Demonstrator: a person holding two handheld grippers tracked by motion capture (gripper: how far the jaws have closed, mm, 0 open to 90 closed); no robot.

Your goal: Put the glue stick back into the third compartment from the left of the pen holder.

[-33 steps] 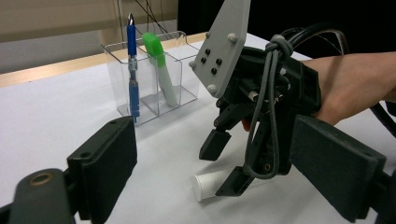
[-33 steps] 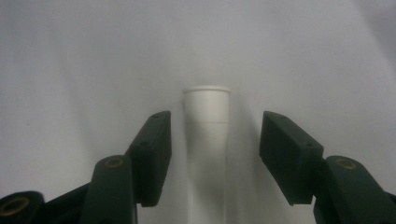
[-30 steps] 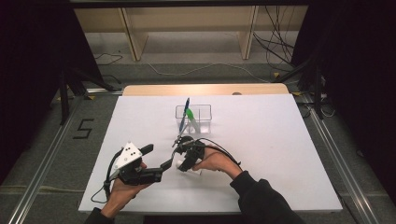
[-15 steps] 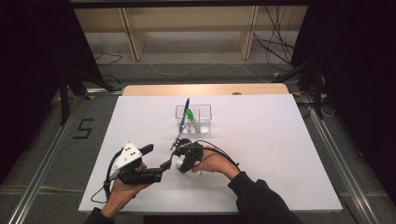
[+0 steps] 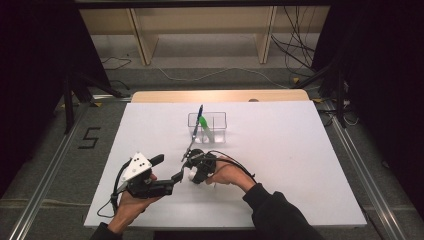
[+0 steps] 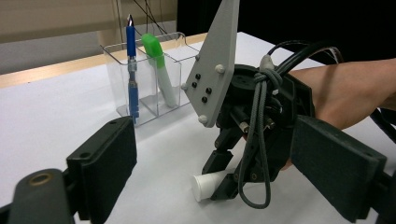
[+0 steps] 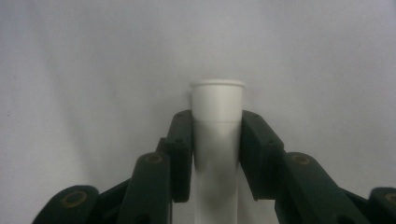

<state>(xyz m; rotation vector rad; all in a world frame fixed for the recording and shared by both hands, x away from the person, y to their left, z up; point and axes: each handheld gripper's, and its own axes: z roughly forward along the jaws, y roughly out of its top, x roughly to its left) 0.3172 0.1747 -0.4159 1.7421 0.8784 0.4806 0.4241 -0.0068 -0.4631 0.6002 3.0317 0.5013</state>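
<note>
With jaws just closed, right gripper (image 7: 217, 154) clamped on white marker (image 7: 217, 121), low centre; left gripper (image 6: 224, 172) agape, empty; ready for lifting.

- My table (image 5: 310, 165) has a white top with a bare wooden strip (image 5: 220, 96) along its far edge.
- Beyond it I see a light wooden shelf frame (image 5: 200, 30) on a grey floor (image 5: 210, 65).
- Loose cables (image 5: 295, 55) trail over that floor, far right.
- Metal rails (image 5: 45, 185) run along both sides of me.
- A "5" marking (image 5: 89, 137) sits on the grey mat at left.
- Dark curtains (image 5: 30, 75) close in both sides.
</note>
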